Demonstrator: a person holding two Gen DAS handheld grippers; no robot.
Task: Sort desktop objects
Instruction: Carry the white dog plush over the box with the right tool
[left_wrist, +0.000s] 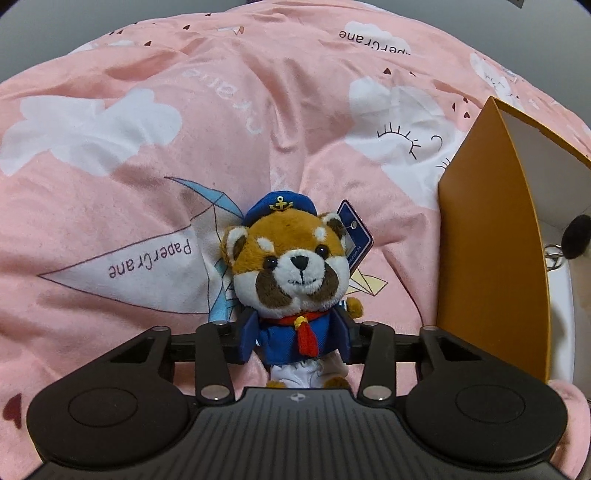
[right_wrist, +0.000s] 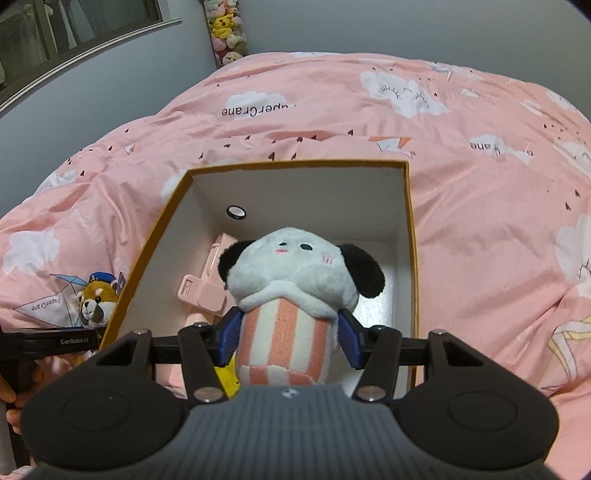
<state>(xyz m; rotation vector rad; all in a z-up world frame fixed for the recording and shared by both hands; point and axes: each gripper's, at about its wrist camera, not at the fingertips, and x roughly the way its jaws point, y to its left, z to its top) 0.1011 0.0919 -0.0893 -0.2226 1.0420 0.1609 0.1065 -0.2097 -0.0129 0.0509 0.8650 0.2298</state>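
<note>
In the left wrist view, the left tool has its blue pads pressed against the blue jacket of a brown-and-white red panda plush in a sailor cap, which lies on the pink cloud-print bedspread just beside the orange cardboard box. In the right wrist view, the right tool grips a white dog plush with black ears and pink-striped body about halfway open, above the box's white interior, where a pink plastic item lies.

Each hand-held gripper is black, with blue finger pads, silver screws and ribbed housing.
</note>
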